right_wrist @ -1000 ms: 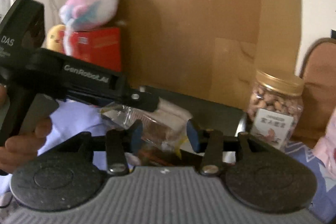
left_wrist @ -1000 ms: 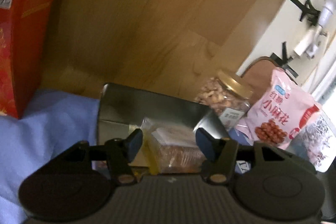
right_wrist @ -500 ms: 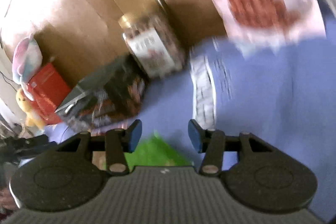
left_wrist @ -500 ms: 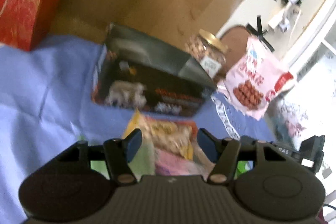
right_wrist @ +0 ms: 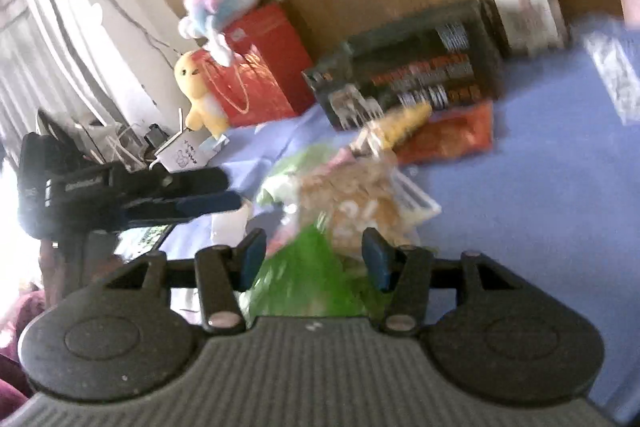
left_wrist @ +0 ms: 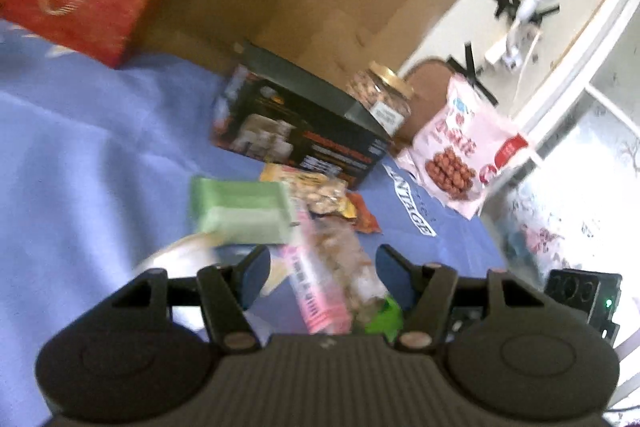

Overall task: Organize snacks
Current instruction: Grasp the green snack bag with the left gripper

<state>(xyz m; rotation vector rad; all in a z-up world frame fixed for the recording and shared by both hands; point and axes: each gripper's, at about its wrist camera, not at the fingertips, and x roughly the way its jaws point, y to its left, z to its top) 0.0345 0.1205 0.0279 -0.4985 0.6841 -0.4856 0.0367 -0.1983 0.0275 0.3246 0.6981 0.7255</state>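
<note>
On the blue cloth [left_wrist: 80, 155], the box [left_wrist: 296, 131] stands beyond the snack pile [left_wrist: 320, 219]. Both my tongs, left [left_wrist: 322, 267] and right [right_wrist: 312, 253], gape wide, empty; I should pick one pack cleanly.

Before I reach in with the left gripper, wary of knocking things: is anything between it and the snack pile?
Nothing visible. The open left gripper faces the snack pile directly; the pink packet already lies between its fingers.
</note>
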